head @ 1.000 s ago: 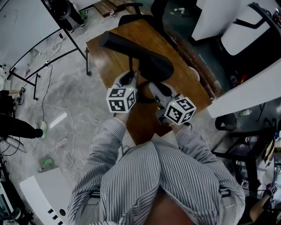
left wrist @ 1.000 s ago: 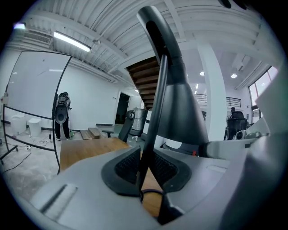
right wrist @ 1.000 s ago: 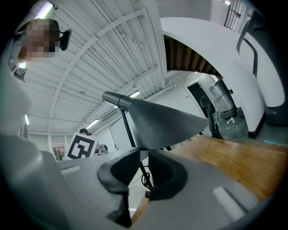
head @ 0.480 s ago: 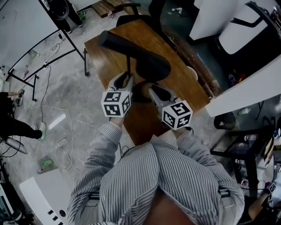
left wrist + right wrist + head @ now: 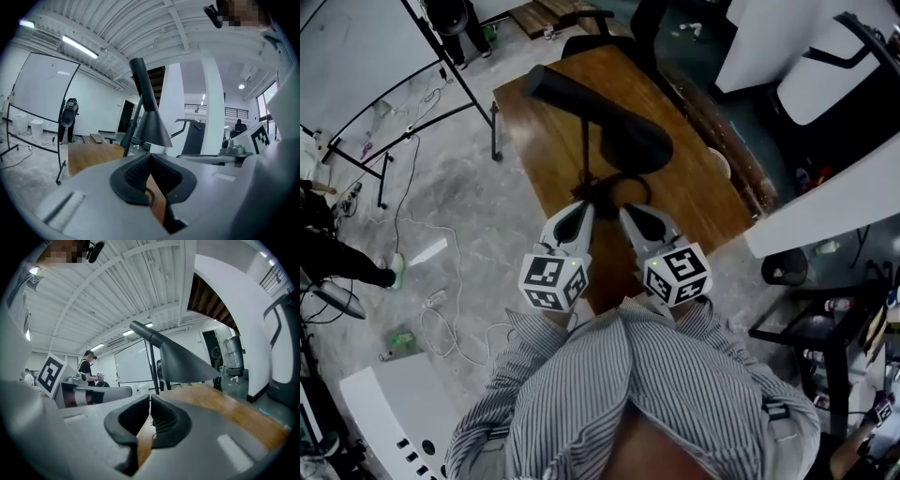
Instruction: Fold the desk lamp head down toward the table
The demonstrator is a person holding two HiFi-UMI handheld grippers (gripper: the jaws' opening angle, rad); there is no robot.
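My 2 claws sit side by side over the near end of the table [image 5: 534, 131], both pointing at the lamp [image 5: 567, 96]. My left claw [image 5: 150, 158] has its pads pressed together with nothing between them. My right claw [image 5: 149, 404] has just been closing its jaws; its pads now meet and grip nothing. The lamp stands upright on the wood just beyond my tips, apart from both claws. Its head [image 5: 636, 145], a black cone, hangs wide end down from a long tilted bar atop the thin pole
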